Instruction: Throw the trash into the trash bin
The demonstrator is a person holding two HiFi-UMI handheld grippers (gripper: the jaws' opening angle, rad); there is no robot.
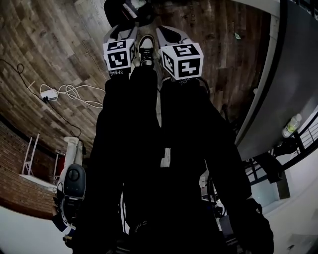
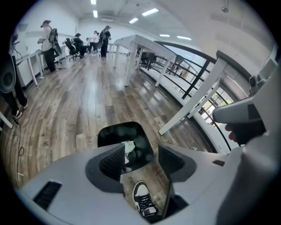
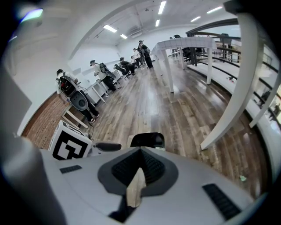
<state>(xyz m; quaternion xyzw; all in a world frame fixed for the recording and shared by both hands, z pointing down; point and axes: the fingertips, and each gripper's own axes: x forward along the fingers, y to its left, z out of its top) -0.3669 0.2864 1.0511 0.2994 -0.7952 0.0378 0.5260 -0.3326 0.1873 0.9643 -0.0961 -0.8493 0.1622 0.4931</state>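
Note:
The black trash bin (image 2: pixel 115 133) stands on the wood floor just ahead of my left gripper (image 2: pixel 141 151), with a crumpled white piece of trash (image 2: pixel 129 146) lying inside it. The left jaws stand apart with nothing between them; through the gap I see the floor and a black-and-white shoe (image 2: pixel 144 204). My right gripper (image 3: pixel 140 152) is shut, its pads meeting at the tip with nothing held, and the bin (image 3: pixel 148 139) shows just beyond it. In the head view both grippers' marker cubes (image 1: pixel 119 54) (image 1: pixel 182 60) hang over the shoe (image 1: pixel 145 48), with the bin (image 1: pixel 119 7) at the top edge.
A white table with slanted legs (image 2: pixel 193 107) and a dark railing (image 2: pixel 189 83) run along the right. Several people (image 2: pixel 48 39) stand at desks far off. A white cable and power strip (image 1: pixel 49 93) lie on the floor at left. A bottle (image 1: pixel 291 125) stands on the curved counter.

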